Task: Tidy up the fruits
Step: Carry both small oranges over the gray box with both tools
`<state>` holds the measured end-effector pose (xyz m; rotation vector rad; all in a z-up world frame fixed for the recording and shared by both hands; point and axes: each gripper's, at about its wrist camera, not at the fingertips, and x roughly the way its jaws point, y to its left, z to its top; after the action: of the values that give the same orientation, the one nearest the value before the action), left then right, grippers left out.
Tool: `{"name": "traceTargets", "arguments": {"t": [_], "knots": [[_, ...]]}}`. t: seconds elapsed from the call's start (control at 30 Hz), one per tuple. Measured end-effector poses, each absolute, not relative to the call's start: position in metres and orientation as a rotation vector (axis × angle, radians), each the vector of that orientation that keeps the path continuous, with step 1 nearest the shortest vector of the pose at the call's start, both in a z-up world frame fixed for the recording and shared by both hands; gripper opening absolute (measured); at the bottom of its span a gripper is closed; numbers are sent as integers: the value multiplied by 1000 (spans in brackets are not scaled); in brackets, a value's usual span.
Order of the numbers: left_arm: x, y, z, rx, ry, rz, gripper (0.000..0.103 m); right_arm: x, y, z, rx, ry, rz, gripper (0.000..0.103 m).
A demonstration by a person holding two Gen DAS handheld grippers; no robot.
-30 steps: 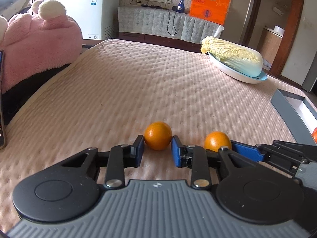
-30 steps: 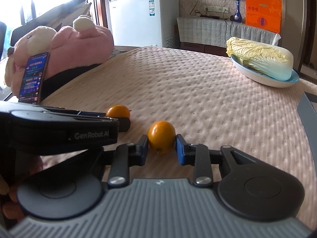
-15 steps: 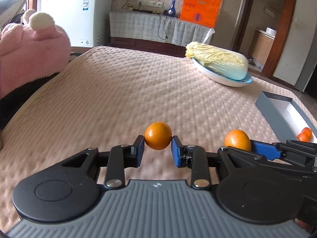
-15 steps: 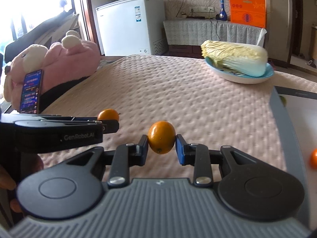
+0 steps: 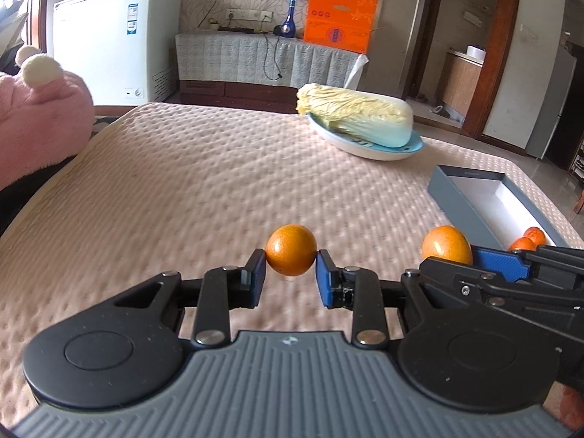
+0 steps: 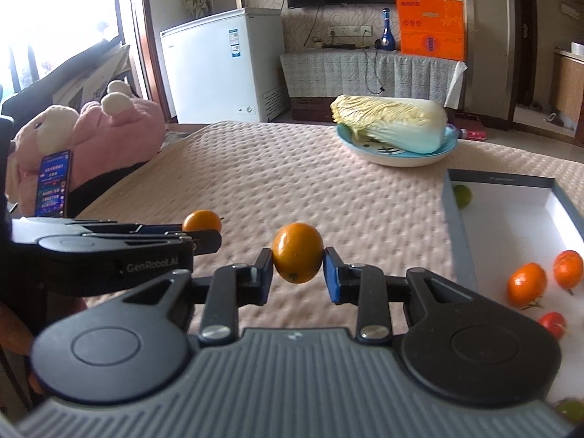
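Off to the right of both claws sits the gray box (image 6: 460, 241) with fruit inside, nearer the right gripper (image 6: 297, 273), which pinches an orange (image 6: 297, 252), while the left gripper (image 5: 291, 276) pinches another orange (image 5: 291, 254).

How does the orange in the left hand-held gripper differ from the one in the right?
The left orange looks round; the right orange looks more oval, taller than wide. The right orange shows a small dark spot at its underside; none shows on the left one. The right orange is held next to the grey box; the left one is farther from it. Both are orange, pinched between blue pads, lifted above the pink cloth.
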<state>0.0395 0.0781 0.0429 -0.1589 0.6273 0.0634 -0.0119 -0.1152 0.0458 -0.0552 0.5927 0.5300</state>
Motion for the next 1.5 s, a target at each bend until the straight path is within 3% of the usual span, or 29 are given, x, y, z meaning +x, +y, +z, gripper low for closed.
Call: {"name": "traceTargets", "arguments": {"t": [1.5], "knots": [[49, -74, 51, -86, 603, -194, 35, -49, -250, 70, -27, 535, 366, 33]]}}
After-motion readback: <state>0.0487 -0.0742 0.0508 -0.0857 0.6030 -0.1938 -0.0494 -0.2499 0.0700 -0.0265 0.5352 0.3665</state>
